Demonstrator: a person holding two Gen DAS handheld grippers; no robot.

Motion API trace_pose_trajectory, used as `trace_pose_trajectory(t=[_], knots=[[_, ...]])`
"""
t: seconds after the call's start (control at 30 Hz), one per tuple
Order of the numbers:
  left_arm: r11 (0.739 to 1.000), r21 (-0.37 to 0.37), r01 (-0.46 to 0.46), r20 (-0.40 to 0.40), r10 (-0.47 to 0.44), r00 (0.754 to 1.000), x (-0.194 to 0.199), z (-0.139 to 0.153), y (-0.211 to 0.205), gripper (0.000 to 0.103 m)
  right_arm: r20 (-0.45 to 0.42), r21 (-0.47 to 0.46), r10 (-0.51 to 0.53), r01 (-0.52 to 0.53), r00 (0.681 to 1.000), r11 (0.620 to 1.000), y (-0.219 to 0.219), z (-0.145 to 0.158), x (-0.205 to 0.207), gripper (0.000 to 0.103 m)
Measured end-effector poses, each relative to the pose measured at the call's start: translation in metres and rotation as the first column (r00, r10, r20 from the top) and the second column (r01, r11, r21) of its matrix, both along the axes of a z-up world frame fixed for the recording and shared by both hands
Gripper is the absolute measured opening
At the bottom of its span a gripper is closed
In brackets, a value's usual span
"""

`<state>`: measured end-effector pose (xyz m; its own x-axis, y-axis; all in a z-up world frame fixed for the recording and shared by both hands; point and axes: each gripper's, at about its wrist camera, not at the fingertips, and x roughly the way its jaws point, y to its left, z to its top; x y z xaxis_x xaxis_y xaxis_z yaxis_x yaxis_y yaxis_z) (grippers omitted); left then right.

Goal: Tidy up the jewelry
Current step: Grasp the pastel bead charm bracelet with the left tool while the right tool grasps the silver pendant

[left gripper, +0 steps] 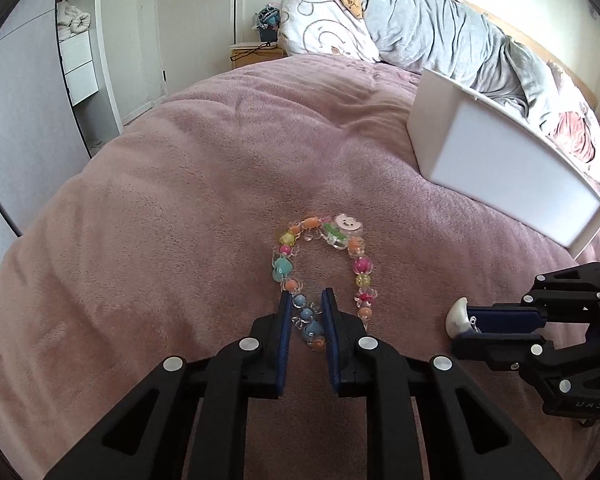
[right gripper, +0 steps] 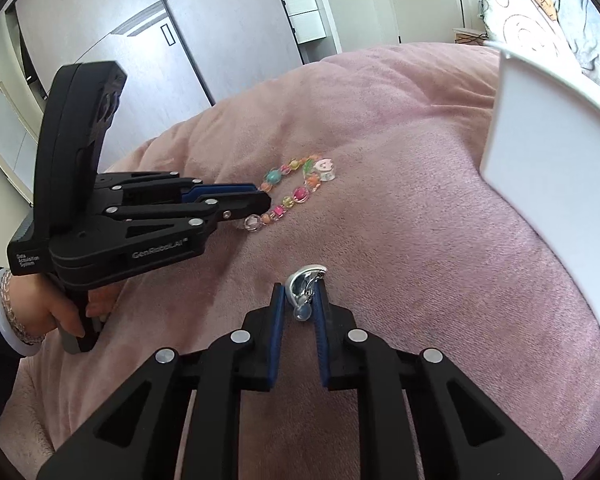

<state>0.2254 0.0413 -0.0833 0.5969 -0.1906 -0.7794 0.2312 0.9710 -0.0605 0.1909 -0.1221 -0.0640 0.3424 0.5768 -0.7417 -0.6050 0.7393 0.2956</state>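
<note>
Two pieces of jewelry were in play on the pink blanket (left gripper: pixel 160 200) of the bed. The beaded bracelet (left gripper: pixel 320 268) lay flat in a loop, and its near stretch of blue and orange beads ran between the tips of your left gripper (left gripper: pixel 308 300). Those fingers (left gripper: pixel 286 312) stood close on either side of the beads, narrowed around them, but whether they actually pinched the strand could not be told. The far end of the loop, with the white cat-face charm (left gripper: pixel 348 220), pointed toward the white box (left gripper: pixel 500 168), which sat well apart on the blanket, further up the bed and to the right.

The silver pendant (right gripper: pixel 304 284), a curved shiny piece with a small round drop hanging below it, was clamped between the fingertips of your right gripper (right gripper: pixel 300 292); the blue pads (right gripper: pixel 278 312) pressed it from both sides, and its curved top stuck out past the tips.

Your left hand (right gripper: pixel 60 312) wrapped the handle low, close to the blanket, with the tool lying nearly level and its fingers reaching along the surface to the bracelet. You wore a white bangle (right gripper: pixel 4 320) and a clear bead string on that wrist. The right gripper came in from the right of the bracelet, also roughly level, just beside it.
</note>
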Motion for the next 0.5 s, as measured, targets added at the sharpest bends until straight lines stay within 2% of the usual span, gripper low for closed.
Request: trace_pose_trajectory(t=[0.17,0.5], knots=[[1.0,-0.005,0.019,0.034,-0.019,0.999,-0.019,0.025,-0.007,0.02,0.014,0.038,-0.032,0.032,0.999,0.999,-0.017,0.021,-0.005,0.015],[0.998,0.005,0.057,0.143,-0.057,0.988,-0.048,0.1,-0.029,0.019,0.099,0.066,-0.061,0.055,0.993,0.996,-0.049,0.074,-0.032,0.015]])
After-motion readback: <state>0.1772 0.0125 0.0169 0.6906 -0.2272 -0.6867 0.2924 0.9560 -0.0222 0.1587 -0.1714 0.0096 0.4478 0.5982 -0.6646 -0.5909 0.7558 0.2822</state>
